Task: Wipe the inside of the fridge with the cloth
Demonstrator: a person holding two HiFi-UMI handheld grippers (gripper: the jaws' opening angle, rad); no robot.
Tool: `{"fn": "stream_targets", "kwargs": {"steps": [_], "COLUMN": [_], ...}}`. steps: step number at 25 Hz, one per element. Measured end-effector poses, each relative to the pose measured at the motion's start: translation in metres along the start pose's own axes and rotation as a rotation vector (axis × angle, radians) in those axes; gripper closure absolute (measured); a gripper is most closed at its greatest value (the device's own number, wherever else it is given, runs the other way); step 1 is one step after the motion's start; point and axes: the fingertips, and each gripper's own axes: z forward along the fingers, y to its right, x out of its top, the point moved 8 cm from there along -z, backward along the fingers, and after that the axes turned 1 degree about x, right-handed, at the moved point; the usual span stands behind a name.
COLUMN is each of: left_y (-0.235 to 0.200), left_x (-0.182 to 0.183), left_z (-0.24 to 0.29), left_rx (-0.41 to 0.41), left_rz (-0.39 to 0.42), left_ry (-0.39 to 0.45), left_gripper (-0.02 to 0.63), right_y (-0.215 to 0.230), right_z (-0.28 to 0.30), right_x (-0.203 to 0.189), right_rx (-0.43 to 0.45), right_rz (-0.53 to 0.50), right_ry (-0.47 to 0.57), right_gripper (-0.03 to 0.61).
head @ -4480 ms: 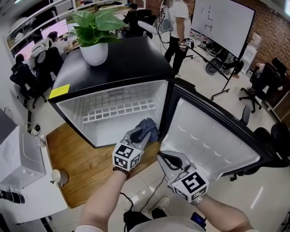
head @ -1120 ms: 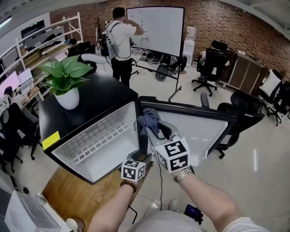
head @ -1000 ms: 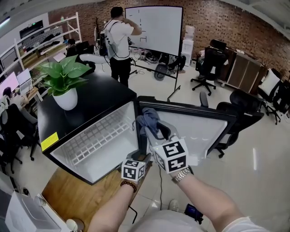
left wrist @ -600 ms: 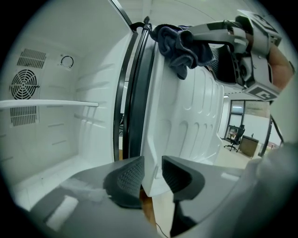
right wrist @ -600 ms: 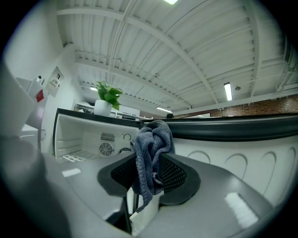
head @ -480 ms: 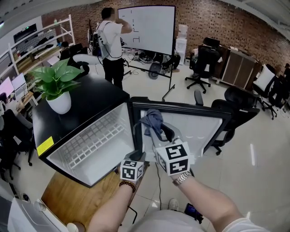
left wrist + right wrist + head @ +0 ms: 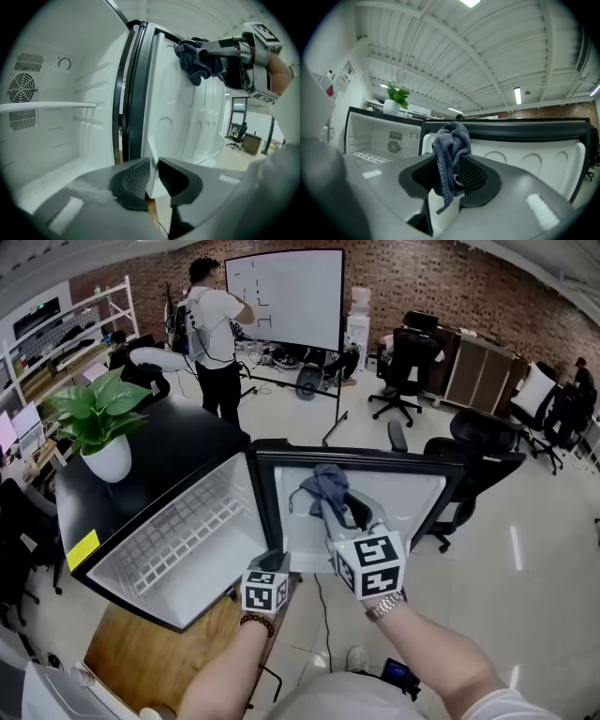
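Right gripper view shows the grey-blue knitted cloth (image 7: 451,150) bunched between the mesh pads of the right gripper (image 7: 450,176). The jaws stand about half closed and clamp the cloth, and a loose tail hangs below the pads. Head view places the cloth against the upper part of the white moulded inner panel (image 7: 412,502) of the open black fridge door. It is not inside the white fridge compartment (image 7: 141,568), which lies to the left with its wire shelf (image 7: 183,535).

Changes from the earlier frames:

1. Several seconds ago the left gripper held the cloth low in the compartment. The right gripper now carries it.
2. Over the last second the cloth has travelled along the door panel, away from the hinge side and toward the middle.
3. The jaws of the left gripper (image 7: 153,171) have just been closing. They now stand narrow and pinch the thin white bottom edge of the door panel (image 7: 151,157).

Assessment: the left grip probably steadies the door so that wiping pressure does not swing it. The step in hand appears to be wiping the door lining. How thoroughly the compartment itself has been wiped cannot be judged from these views.
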Motion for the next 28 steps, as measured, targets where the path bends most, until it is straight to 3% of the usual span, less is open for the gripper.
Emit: {"fn": "stream_targets", "kwargs": {"steps": [28], "left_y": [0.000], "left_x": [-0.002], "left_z": [0.000], "left_rx": [0.020], "left_rz": [0.019], "left_ry": [-0.005], "left_gripper": [0.555], "right_y": [0.111], "right_z": [-0.086], "right_x": [-0.021], "right_rx": [-0.280], "right_rz": [0.019], "right_ry": [-0.018], "right_gripper": [0.454]}}
